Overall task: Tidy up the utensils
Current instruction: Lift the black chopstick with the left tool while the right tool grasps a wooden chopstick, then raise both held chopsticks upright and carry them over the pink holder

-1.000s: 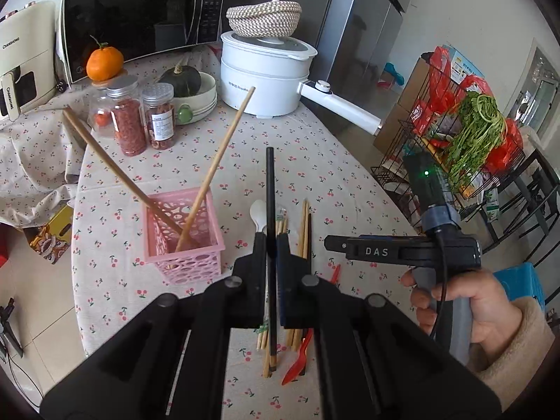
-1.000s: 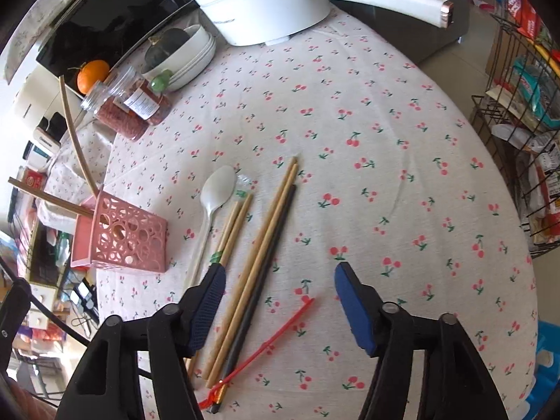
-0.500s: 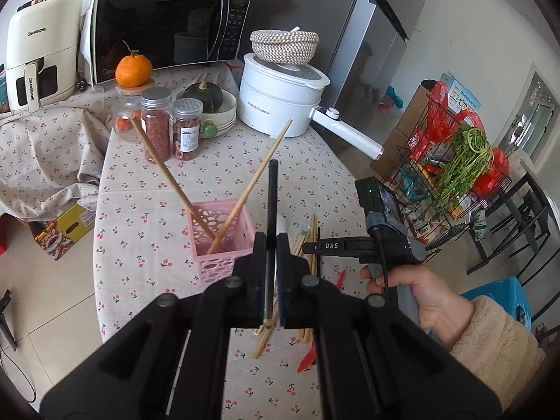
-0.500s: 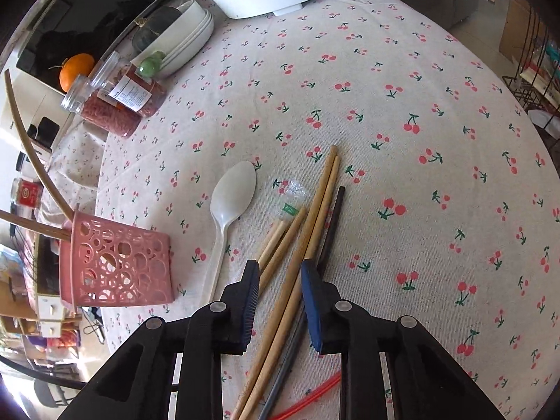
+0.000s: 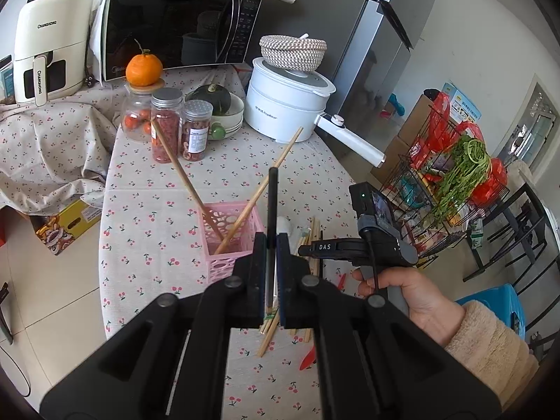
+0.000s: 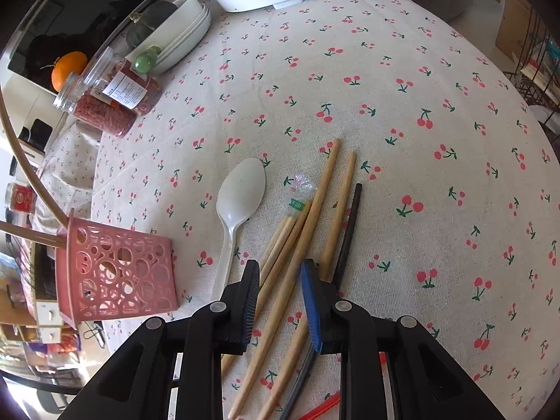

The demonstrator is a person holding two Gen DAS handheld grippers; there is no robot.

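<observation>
Two wooden chopsticks (image 5: 196, 178) already stand crossed in the pink basket (image 5: 232, 231), so the sorting looks under way but well short of done. The left gripper (image 5: 271, 245) is pressed together on a black chopstick (image 5: 272, 203), held upright in the air just beside the basket and not yet in it; dropping it in seems to be the step in hand.

Most of the utensils are left on the tabletop (image 6: 402, 87). In the right wrist view a white plastic spoon (image 6: 238, 196) lies near the basket (image 6: 115, 273), and beside it a loose bundle: a thin pair of wooden chopsticks (image 6: 280, 241) with a torn clear wrapper (image 6: 301, 185) at their tips, two longer wooden chopsticks (image 6: 316, 203), a second black chopstick (image 6: 348, 231), and a red utensil (image 6: 322, 406) at the bottom edge. The right gripper (image 6: 280, 273) is low over this bundle, its jaws partly spread, straddling one long wooden chopstick without visibly pinching it. I judge it is lining up the next pick.

Several things are hard to settle. The near ends of the bundle run under the right gripper's body, so I cannot tell how they overlap there. The red utensil is cut off; its kind is unclear. The basket's floor is hidden, and whether the blue pad (image 6: 311, 301) touches the neighbouring chopstick cannot be told.
</observation>
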